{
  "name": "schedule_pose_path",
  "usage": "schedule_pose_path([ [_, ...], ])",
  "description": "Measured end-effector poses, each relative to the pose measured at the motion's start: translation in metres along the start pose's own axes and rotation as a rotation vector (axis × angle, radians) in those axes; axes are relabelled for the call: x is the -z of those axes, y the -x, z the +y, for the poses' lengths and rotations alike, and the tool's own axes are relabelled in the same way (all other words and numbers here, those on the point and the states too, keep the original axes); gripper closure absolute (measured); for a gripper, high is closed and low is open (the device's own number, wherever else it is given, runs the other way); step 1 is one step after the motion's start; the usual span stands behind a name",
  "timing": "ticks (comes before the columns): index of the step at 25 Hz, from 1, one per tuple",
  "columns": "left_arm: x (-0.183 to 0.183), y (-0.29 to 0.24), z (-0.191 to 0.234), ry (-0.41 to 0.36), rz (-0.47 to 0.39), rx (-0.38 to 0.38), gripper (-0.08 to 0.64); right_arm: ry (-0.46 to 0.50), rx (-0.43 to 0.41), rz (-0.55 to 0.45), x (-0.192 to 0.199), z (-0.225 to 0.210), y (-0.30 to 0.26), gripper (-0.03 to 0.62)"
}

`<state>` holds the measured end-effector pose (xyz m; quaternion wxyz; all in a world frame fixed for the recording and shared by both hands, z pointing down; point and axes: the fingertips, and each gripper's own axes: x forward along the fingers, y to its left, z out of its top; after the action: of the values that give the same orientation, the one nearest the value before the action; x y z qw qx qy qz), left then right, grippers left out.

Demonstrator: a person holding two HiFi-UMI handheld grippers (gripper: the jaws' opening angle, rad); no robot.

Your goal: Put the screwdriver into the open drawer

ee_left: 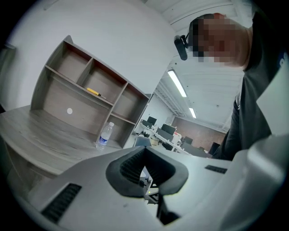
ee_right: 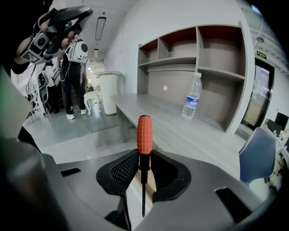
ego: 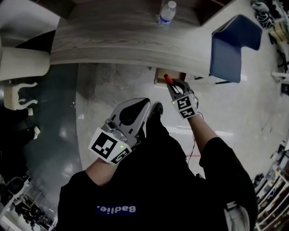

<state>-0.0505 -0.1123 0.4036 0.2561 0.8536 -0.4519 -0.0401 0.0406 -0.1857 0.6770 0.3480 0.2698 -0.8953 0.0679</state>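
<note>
An orange-red-handled screwdriver (ee_right: pixel 143 134) stands upright between the pads of my right gripper (ee_right: pixel 143 159), which is shut on its black collar; its thin shaft (ee_right: pixel 143 194) runs back toward the camera. In the head view the right gripper (ego: pixel 174 86) holds the screwdriver (ego: pixel 168 79) right at the open wooden drawer (ego: pixel 159 77) under the grey desk (ego: pixel 117 36). My left gripper (ego: pixel 155 108) hangs lower left of it, over the floor. Its jaws (ee_left: pixel 144 155) meet at the tips with nothing in them.
A water bottle (ego: pixel 167 12) stands on the desk by the shelf unit (ee_left: pixel 86 90). A blue chair (ego: pixel 232 45) sits to the right of the drawer. A white bin (ee_right: pixel 107 92) and standing people (ee_right: pixel 72 76) are off to the left.
</note>
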Motion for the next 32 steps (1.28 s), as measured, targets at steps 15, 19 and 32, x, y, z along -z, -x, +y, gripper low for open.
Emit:
schedule_pose_path([
  [15,0.024,0.006,0.019,0.026,0.016,-0.028,0.557,0.036,0.006,0.125,0.066,-0.010,-0.056,0.487],
  [19,0.027,0.001,0.023,0.031,0.019,-0.028,0.557,0.061,-0.002,0.162,0.080,-0.012,-0.069,0.487],
  [32,0.040,-0.003,0.039,0.044,0.044,-0.056,0.557,0.167,-0.055,0.285,0.119,-0.020,-0.113,0.488],
])
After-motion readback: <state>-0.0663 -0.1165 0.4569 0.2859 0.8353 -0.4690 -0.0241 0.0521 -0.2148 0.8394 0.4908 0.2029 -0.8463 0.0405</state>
